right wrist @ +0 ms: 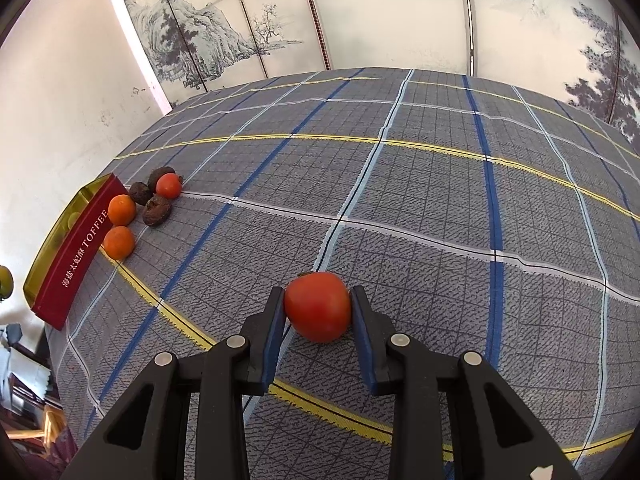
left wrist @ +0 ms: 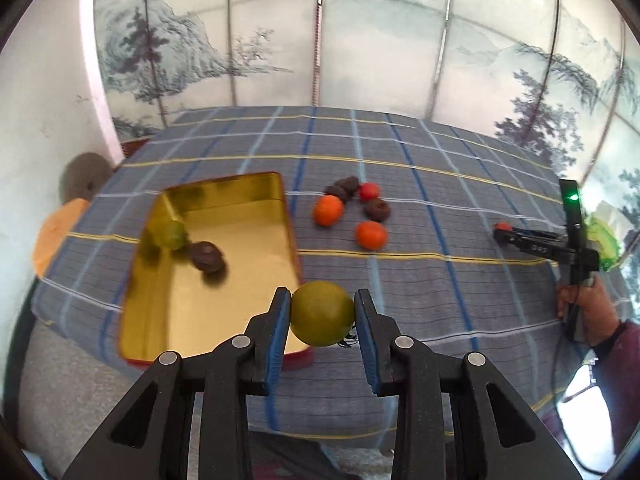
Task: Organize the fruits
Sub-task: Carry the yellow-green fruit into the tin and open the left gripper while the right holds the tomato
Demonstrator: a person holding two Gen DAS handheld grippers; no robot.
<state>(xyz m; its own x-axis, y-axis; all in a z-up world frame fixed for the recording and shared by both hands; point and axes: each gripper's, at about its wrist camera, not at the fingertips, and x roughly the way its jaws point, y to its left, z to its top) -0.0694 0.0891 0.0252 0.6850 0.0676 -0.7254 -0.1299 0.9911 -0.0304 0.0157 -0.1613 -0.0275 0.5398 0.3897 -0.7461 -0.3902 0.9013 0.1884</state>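
The left gripper (left wrist: pixel 322 314) was observed with its fingers (left wrist: pixel 279 320) pinching a green fruit (left wrist: pixel 322 313) from both sides, held above the near right corner of the gold tin (left wrist: pixel 256 188). The fruit was round, with no long axis that could be told; a small dark stem end showed at its lower right. The tin lay open on the checked cloth surface (left wrist: pixel 420 280), its long axis running from the near edge away toward the painted screen (left wrist: pixel 360 40); inside it, at the far left, a second green fruit (left wrist: pixel 171 234) rested just beside a dark wrinkled fruit (left wrist: pixel 207 256), both blurred. To the right of the tin, apart from it, sat a cluster: two orange fruits (left wrist: pixel 329 210), a small red fruit (left wrist: pixel 369 191) and three dark wrinkled ones (left wrist: pixel 377 209). The right gripper (right wrist: pixel 318 308) was recorded with its fingers (right wrist: pixel 362 320) closed against a red tomato (right wrist: pixel 318 307), low over the cloth; whether it touched the cloth could not be told. The tomato was slightly taller than wide, its stem end pointing up and to the far left. In the right wrist view the tin's red side (right wrist: pixel 76 256) bore the word TOFFEE
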